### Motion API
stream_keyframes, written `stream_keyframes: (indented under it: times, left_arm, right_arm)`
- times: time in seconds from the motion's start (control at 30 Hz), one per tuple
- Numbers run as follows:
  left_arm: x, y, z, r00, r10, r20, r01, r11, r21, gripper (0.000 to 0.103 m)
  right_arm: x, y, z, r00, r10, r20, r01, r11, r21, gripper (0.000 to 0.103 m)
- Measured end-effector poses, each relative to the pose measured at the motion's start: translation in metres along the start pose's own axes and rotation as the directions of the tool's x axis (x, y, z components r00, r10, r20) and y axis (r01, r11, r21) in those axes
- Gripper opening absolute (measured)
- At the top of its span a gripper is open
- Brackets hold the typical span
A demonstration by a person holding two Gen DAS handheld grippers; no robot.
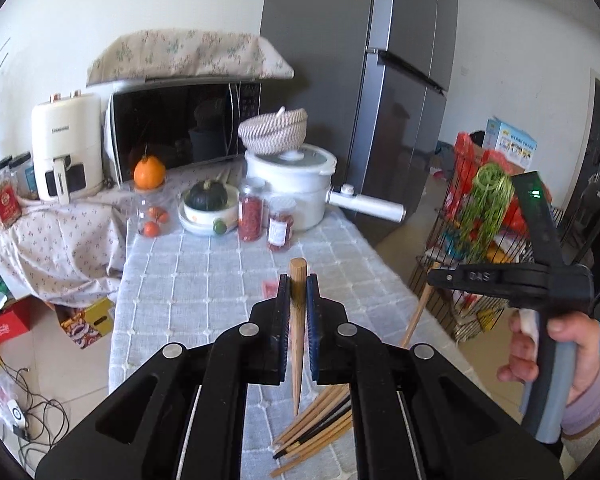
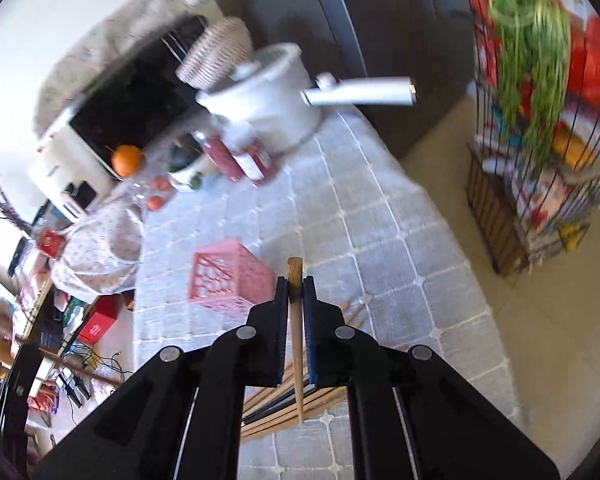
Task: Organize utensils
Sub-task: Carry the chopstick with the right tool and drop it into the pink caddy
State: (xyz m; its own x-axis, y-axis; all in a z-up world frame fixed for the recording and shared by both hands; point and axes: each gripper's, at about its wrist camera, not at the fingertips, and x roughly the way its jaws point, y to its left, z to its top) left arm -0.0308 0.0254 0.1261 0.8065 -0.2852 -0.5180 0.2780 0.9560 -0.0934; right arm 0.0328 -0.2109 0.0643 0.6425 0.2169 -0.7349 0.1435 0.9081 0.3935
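At the far left of the left wrist view, a white air fryer (image 1: 66, 152) stands beside a microwave (image 1: 184, 120) with a flowered cloth over its top. An orange (image 1: 149, 173) sits in front of the microwave, then a bowl holding a dark green squash (image 1: 209, 196), two jars of red contents (image 1: 251, 210), and a white pot (image 1: 296, 184) with a woven basket (image 1: 274, 130) resting on its lid.

In the middle, the left claw (image 1: 298, 280) is closed on a wooden chopstick (image 1: 297, 336), thick end sticking out past the fingertips, thin end pointing back and down. Below it, a loose pile of chopsticks (image 1: 312, 432) lies on the checked cloth covering the surface (image 1: 204, 280).

To the right, a hand (image 1: 556, 356) holds the right claw's handle beside a wire rack (image 1: 464, 216) hung with greens.

In the right wrist view, a pink crate (image 2: 228, 276) lies tipped on the surface, left of the claw. The right claw (image 2: 296, 284) grips a second chopstick (image 2: 296, 344) the same way, above the rest of the pile.
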Motion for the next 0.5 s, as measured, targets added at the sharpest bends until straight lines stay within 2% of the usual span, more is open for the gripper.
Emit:
stream_keyframes:
  times: [0.2, 0.33, 0.5]
  left_arm:
    - [0.002, 0.001, 0.047, 0.998, -0.014, 0.059, 0.017, 0.999, -0.046, 0.007]
    - [0.01, 0.002, 0.076, 0.995, 0.005, 0.103, 0.001, 0.998, -0.061, 0.007]
    - [0.037, 0.0, 0.094, 0.992, 0.044, 0.115, -0.038, 0.998, -0.058, 0.007]
  right_arm:
    - [-0.045, 0.018, 0.036, 0.994, 0.031, 0.104, -0.029, 0.999, -0.029, 0.008]
    - [-0.066, 0.03, 0.061, 0.986, 0.053, 0.16, -0.046, 0.998, -0.045, 0.008]
    - [-0.076, 0.044, 0.089, 0.971, 0.094, 0.221, -0.083, 0.995, -0.061, 0.008]
